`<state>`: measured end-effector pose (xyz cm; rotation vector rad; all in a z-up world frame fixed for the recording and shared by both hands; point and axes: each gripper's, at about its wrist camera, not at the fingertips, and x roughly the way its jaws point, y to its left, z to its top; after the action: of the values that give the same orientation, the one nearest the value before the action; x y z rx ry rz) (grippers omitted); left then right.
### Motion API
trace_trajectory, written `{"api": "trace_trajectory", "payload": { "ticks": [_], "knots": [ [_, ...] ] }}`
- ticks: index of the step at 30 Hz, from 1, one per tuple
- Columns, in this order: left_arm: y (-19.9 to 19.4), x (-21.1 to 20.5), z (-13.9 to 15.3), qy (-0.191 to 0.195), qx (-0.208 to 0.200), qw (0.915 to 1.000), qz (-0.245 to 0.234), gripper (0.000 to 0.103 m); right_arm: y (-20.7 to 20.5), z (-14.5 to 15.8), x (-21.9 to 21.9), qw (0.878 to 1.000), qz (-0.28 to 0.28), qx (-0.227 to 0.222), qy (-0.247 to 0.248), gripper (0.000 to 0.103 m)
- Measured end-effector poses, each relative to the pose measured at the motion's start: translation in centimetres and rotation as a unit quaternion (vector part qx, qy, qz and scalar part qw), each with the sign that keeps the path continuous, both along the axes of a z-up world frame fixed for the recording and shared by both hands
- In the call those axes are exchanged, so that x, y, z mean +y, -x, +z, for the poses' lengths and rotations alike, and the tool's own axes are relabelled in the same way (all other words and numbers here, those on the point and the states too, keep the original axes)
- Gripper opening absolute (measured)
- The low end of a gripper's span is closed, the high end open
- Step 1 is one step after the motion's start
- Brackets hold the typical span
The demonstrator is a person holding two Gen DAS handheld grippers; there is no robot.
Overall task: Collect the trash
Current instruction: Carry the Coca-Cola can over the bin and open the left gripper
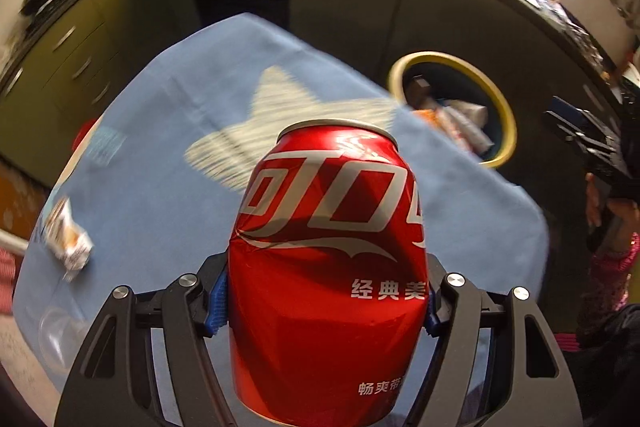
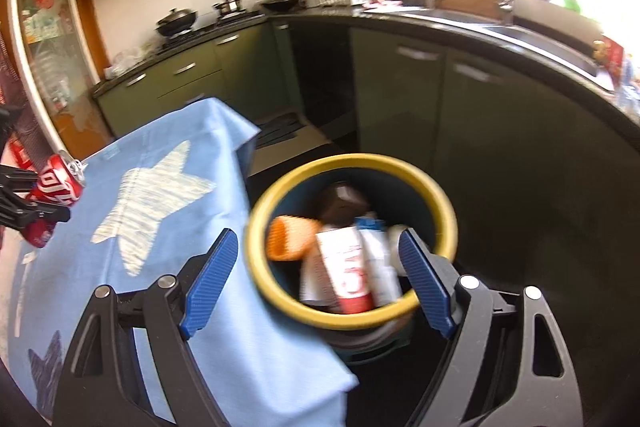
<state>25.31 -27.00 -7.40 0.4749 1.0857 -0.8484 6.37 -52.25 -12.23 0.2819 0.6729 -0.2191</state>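
A dented red soda can (image 1: 328,267) fills the left wrist view, and my left gripper (image 1: 326,311) is shut on its sides, lifted above the blue star-printed tablecloth (image 1: 160,187). The same can (image 2: 58,183) shows at the far left of the right wrist view. My right gripper (image 2: 316,279) hangs open over the yellow-rimmed bin (image 2: 444,211), nothing between its blue pads (image 2: 208,283). The bin (image 1: 502,115) holds several pieces of trash. A crumpled white and orange wrapper (image 1: 68,239) lies on the cloth at the left.
Dark green kitchen cabinets (image 2: 400,95) under a black counter curve behind the table and bin. A clear plastic piece (image 1: 56,339) lies at the cloth's near left edge. A person's hand and pink sleeve (image 1: 612,251) hold the right gripper at the far right.
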Motion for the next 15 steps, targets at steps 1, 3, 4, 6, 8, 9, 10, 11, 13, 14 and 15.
{"api": "trace_trajectory", "payload": {
  "ticks": [1,3,4,6,8,9,10,11,13,14,15],
  "knots": [
    [0.5,-1.5,0.4,0.004,0.001,0.9999,-0.013,0.07,0.6,0.1,-0.7,1.0,-0.008,-0.001,0.0,0.078],
    [1.6,-5.0,1.2,0.012,-0.001,0.999,-0.043,0.07,1.7,0.0,-1.8,1.0,-0.022,-0.003,-0.002,0.078],
    [1.9,-6.7,1.4,0.013,-0.002,0.9983,-0.056,0.069,2.3,0.0,-2.5,1.0,-0.03,-0.004,-0.005,0.078],
    [2.5,-9.8,1.5,0.018,0.0,0.9967,-0.079,0.069,3.1,-0.3,-3.3,0.999,-0.038,-0.004,-0.01,0.078],
    [2.9,-13.8,1.1,0.02,0.004,0.9945,-0.103,0.069,3.9,-0.6,-4.2,0.999,-0.046,-0.002,-0.011,0.078],
    [3.2,-15.4,0.8,0.022,0.007,0.9936,-0.111,0.069,4.3,-0.7,-4.5,0.999,-0.049,-0.001,-0.012,0.078],
    [3.4,-17.5,0.4,0.023,0.012,0.9922,-0.122,0.069,4.7,-0.8,-4.8,0.999,-0.052,0.0,-0.013,0.078],
    [3.7,-19.1,-0.1,0.023,0.016,0.9913,-0.129,0.069,5.1,-1.0,-5.1,0.998,-0.057,-0.001,-0.015,0.078],
    [3.7,-22.6,-1.3,0.023,0.024,0.9905,-0.133,0.07,5.7,-1.1,-5.7,0.998,-0.067,0.0,-0.019,0.078],
    [3.7,-23.8,-1.8,0.022,0.025,0.9904,-0.134,0.07,6.1,-1.3,-6.2,0.997,-0.073,0.0,-0.022,0.078],
    [3.6,-25.3,-2.6,0.02,0.026,0.99,-0.138,0.072,6.3,-1.3,-6.4,0.997,-0.078,0.0,-0.024,0.078]
  ]
}}
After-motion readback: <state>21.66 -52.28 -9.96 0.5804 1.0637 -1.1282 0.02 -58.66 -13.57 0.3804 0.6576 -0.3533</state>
